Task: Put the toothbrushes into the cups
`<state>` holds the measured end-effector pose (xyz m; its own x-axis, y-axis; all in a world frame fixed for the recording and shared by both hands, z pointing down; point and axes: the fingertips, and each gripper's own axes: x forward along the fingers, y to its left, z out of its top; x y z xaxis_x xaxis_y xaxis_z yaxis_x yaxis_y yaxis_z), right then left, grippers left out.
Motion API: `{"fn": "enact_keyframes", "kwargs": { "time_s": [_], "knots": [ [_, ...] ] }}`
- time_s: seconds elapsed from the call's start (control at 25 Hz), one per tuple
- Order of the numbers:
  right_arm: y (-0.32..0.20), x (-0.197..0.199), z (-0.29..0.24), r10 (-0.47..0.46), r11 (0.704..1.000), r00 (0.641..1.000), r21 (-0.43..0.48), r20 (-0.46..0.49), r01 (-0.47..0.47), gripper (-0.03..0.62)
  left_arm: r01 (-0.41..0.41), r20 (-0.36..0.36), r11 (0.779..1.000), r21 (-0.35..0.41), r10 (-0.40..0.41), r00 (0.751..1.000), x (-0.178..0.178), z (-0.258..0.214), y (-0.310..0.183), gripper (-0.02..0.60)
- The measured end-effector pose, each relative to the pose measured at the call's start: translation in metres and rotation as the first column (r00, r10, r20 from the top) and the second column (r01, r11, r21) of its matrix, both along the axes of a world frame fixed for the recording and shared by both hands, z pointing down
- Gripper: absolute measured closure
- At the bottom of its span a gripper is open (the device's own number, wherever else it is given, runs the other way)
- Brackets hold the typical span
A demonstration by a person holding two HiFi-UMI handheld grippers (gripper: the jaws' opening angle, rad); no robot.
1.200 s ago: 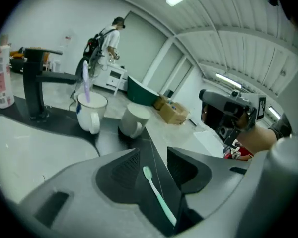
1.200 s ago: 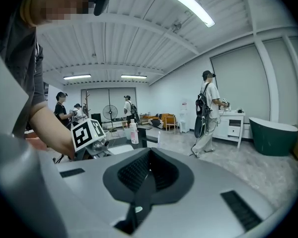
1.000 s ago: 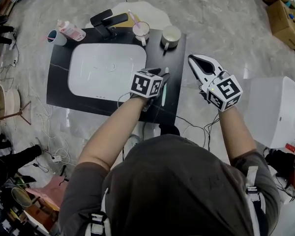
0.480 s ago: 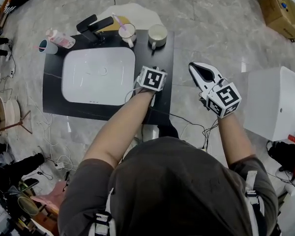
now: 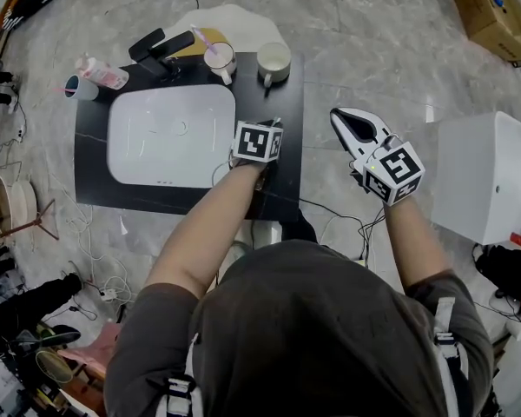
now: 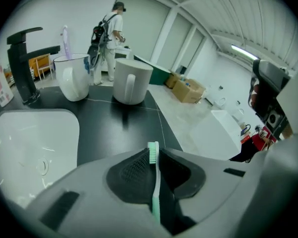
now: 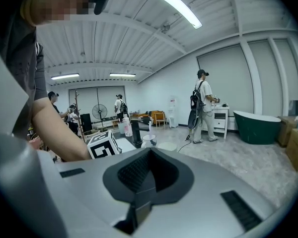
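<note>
My left gripper (image 6: pixel 154 158) has just been closing, and its pads now pinch a green toothbrush (image 6: pixel 154 182) by the neck, bristle head up. In the head view the left gripper (image 5: pixel 274 127) is low over the black countertop (image 5: pixel 282 185), right of the white basin (image 5: pixel 169 133). Two white cups stand at the back. The left cup (image 5: pixel 215 57) (image 6: pixel 72 77) holds a pink toothbrush (image 6: pixel 65 36). The right cup (image 5: pixel 273 59) (image 6: pixel 131 81) looks empty. Off the counter's right edge, my right gripper (image 5: pixel 352 124) (image 7: pixel 146 155) hangs shut with nothing in it.
A black faucet (image 5: pixel 161 46) (image 6: pixel 22 58) stands behind the basin (image 6: pixel 25 148). A bottle (image 5: pixel 100 72) and a blue cup (image 5: pixel 76 87) are at the back left corner. A white tub (image 5: pixel 486 176) stands right of the counter. People stand farther off.
The left gripper came down over the green toothbrush that lay on the counter's right side and closed on it. The right gripper drifted slightly left and lower.
</note>
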<state>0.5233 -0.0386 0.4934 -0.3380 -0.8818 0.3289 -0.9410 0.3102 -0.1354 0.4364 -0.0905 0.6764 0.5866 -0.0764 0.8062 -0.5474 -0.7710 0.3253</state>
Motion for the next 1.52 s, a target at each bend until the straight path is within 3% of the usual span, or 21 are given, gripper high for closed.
{"fn": "enact_keyframes", "kwargs": {
  "time_s": [0.2,0.4,0.68,0.88,1.04,1.28,1.4,1.52],
  "knots": [
    [-0.004,-0.011,-0.004,-0.005,1.000,1.000,0.005,0.003,0.005,0.600,0.047,-0.155,0.998,-0.033,-0.051,0.987,-0.001,-0.041,-0.008,0.525],
    [-0.012,-0.021,-0.015,-0.005,1.000,1.000,0.027,0.006,0.005,0.600,0.080,-0.330,0.996,-0.033,-0.087,0.940,-0.005,-0.101,-0.030,0.525],
    [-0.024,-0.020,-0.031,0.017,0.998,1.000,0.065,0.011,-0.018,0.600,0.137,-0.549,0.990,0.009,-0.110,0.828,-0.002,-0.182,-0.072,0.525],
    [-0.036,-0.009,-0.031,0.025,0.998,1.000,0.066,0.013,-0.026,0.600,0.190,-0.690,0.981,0.022,-0.123,0.713,0.012,-0.222,-0.105,0.525],
    [-0.051,0.006,-0.029,0.027,0.998,0.999,0.065,0.022,-0.028,0.600,0.224,-0.756,0.974,0.035,-0.121,0.643,0.026,-0.238,-0.129,0.525],
    [-0.077,0.035,-0.032,0.023,0.997,0.999,0.068,0.028,-0.025,0.600,0.266,-0.821,0.961,0.078,-0.090,0.564,0.050,-0.260,-0.161,0.525],
    [-0.089,0.046,-0.032,0.021,0.997,0.999,0.069,0.032,-0.023,0.600,0.292,-0.838,0.952,0.094,-0.082,0.539,0.058,-0.264,-0.177,0.525],
    [-0.100,0.058,-0.030,0.021,0.998,0.999,0.065,0.037,-0.023,0.600,0.317,-0.841,0.942,0.107,-0.084,0.535,0.066,-0.260,-0.196,0.525]
  ]
}}
